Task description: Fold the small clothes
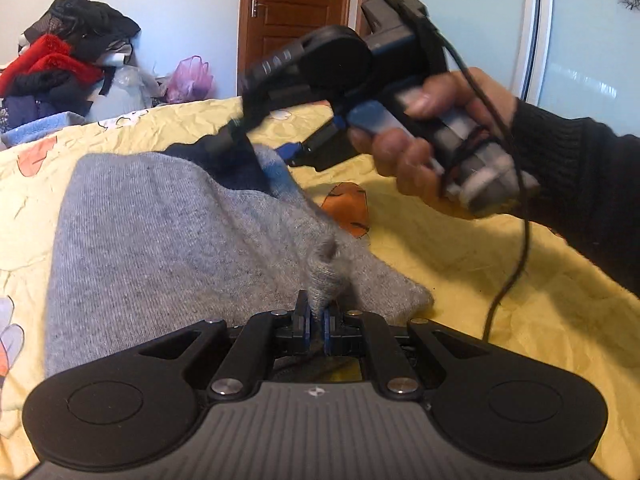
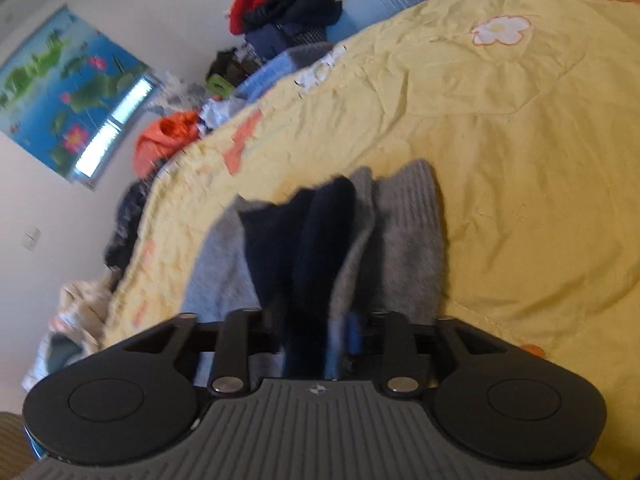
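A grey knit garment [image 1: 160, 232] with a dark navy part [image 1: 224, 164] lies on the yellow bedspread [image 1: 500, 280]. My left gripper [image 1: 318, 320] is shut on a pinched fold of its near grey edge. My right gripper [image 2: 320, 332] is shut on the far end of the same garment [image 2: 404, 240], where grey and navy cloth [image 2: 316, 240] bunch between the fingers. In the left wrist view the right gripper [image 1: 236, 136] is held by a hand above the navy part, blurred.
A pile of red, black and blue clothes [image 1: 60, 72] stands beyond the bed's far edge, with a pink bag [image 1: 190, 78] beside it. A wooden door [image 1: 296, 12] and a sliding glass panel [image 1: 580, 32] are behind. A black cable [image 1: 516, 248] hangs from the right gripper over the bedspread.
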The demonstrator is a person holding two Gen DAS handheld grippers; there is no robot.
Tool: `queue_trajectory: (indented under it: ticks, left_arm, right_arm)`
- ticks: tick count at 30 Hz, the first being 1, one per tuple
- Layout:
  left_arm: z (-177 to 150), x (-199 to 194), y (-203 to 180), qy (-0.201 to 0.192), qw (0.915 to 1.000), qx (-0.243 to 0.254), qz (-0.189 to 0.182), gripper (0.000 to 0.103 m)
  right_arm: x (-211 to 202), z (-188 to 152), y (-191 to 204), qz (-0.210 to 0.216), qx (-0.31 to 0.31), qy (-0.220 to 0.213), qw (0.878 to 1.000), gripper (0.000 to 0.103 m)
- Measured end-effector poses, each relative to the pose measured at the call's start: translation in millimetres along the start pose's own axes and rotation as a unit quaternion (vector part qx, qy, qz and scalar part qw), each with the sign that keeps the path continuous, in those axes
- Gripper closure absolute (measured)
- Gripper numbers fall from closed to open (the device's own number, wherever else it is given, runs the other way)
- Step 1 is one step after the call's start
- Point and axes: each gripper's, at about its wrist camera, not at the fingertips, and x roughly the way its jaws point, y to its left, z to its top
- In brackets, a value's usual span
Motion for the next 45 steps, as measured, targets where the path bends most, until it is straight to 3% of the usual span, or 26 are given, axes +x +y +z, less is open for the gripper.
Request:
queue_trajectory:
  ticks: [2, 3, 4, 5, 6, 9, 11, 13, 15, 17, 18, 19, 21, 23, 25, 27, 30, 34, 35, 36, 37, 38, 41, 45]
  left_arm:
    - [3.5, 0.7, -13.0, -0.003, 0.9996, 0.027, 0.011, 0.097]
    - [2.5, 0.3, -18.2, -0.005, 0.9989, 0.044, 0.016, 0.097]
    - [0.4, 0.0, -23.3, -0.007, 0.998, 0.06, 0.02, 0.097]
    - [-0.4, -1.6, -28.8, -0.009, 0.9974, 0.069, 0.019, 0.097]
    - [-0.2, -1.3, -30.3, -0.01, 0.9973, 0.072, 0.012, 0.097]
    - [-4.8, 5.1, -31.7, 0.003, 0.9977, 0.068, 0.002, 0.097]
    - [-9.0, 8.1, -28.7, -0.012, 0.9974, 0.072, -0.001, 0.098]
    - [-9.8, 3.6, -28.4, -0.019, 0.9977, 0.065, -0.005, 0.097]
    - [-11.5, -11.8, -24.7, -0.037, 0.9975, 0.056, -0.018, 0.096]
    - [-23.7, -41.4, -21.6, -0.064, 0.9943, 0.081, -0.026, 0.095]
    - [-32.1, -58.0, -18.5, -0.08, 0.9916, 0.101, -0.016, 0.095]
    - [-41.7, -71.3, -14.0, -0.092, 0.9887, 0.118, 0.004, 0.093]
    - [-64.5, -87.5, 0.6, -0.097, 0.9827, 0.146, 0.061, 0.092]
    - [-79.2, -88.6, 20.8, -0.068, 0.9818, 0.136, 0.115, 0.092]
    - [-85.3, -83.4, 43.0, -0.033, 0.9847, 0.102, 0.137, 0.092]
    - [-87.2, -83.1, 53.6, -0.023, 0.9874, 0.078, 0.136, 0.092]
    - [-87.6, -84.5, 53.7, -0.03, 0.9891, 0.074, 0.124, 0.092]
    - [-76.9, -72.5, 50.6, -0.02, 0.9906, 0.075, 0.113, 0.074]
    - [-75.4, -71.7, 50.9, -0.02, 0.9908, 0.07, 0.114, 0.074]
    - [-76.7, -73.4, 49.4, -0.02, 0.991, 0.066, 0.115, 0.074]
    - [-76.1, -72.7, 50.2, -0.022, 0.9912, 0.063, 0.114, 0.074]
    - [-71.2, -72.7, 49.8, -0.02, 0.9907, 0.062, 0.119, 0.074]
    - [-63.4, -71.9, 49.6, -0.003, 0.9922, 0.063, 0.108, 0.074]
    - [-65.2, -95.6, 49.6, -0.019, 0.9917, 0.077, 0.101, 0.073]
  right_arm:
    - [3.2, 7.7, 0.3, 0.009, 0.009, -0.016, 1.0, 0.044]
    - [7.6, 12.6, 2.0, 0.005, 0.011, -0.019, 1.0, 0.047]
    - [12.1, 15.9, 4.1, -0.007, 0.005, -0.016, 1.0, 0.074]
    - [19.6, 18.6, 8.7, -0.029, -0.01, -0.003, 1.0, 0.086]
    - [22.2, 18.3, 13.5, -0.045, -0.03, -0.001, 0.999, 0.086]
    - [6.0, 15.8, 14.1, -0.039, -0.056, -0.026, 0.997, 0.087]
    - [1.3, 15.4, -12.3, -0.062, -0.027, -0.027, 0.997, 0.088]
    - [-0.8, 10.0, -33.5, -0.049, 0.003, -0.039, 0.998, 0.088]
    - [-7.2, 4.3, -32.6, -0.043, 0.021, -0.052, 0.997, 0.074]
    - [-25.9, -3.3, -29.2, -0.043, 0.062, -0.074, 0.994, 0.033]
    - [-40.1, -12.1, -26.3, -0.034, 0.074, -0.096, 0.992, 0.03]
    - [-56.3, -24.3, -21.6, -0.015, 0.072, -0.112, 0.991, 0.032]
    - [-75.7, -50.6, -11.6, 0.008, 0.052, -0.098, 0.994, 0.036]
    - [-87.7, -79.5, 1.9, -0.03, 0.018, -0.086, 0.996, 0.049]
    - [-93.1, -104.5, 11.1, -0.051, -0.004, -0.074, 0.996, 0.056]
    - [-89.9, -118.7, 19.4, -0.048, -0.014, -0.053, 0.997, 0.056]
    - [-79.6, -131.4, 33.7, -0.08, -0.047, -0.035, 0.995, 0.056]
    - [-68.1, -131.8, 36.0, -0.095, -0.049, -0.009, 0.994, 0.056]
    - [-67.0, -130.8, 35.5, -0.092, -0.045, -0.009, 0.995, 0.058]
    - [-68.8, -131.4, 36.3, -0.091, -0.043, -0.011, 0.995, 0.062]
    - [-70.5, -133.0, 37.5, -0.09, -0.048, -0.01, 0.995, 0.082]
    - [-70.4, -133.1, 38.5, -0.085, -0.05, -0.009, 0.995, 0.088]
    - [-78.4, -136.2, 47.7, -0.082, -0.07, -0.024, 0.994, 0.088]
    - [-84.6, -134.6, 45.4, -0.085, -0.07, -0.027, 0.994, 0.088]
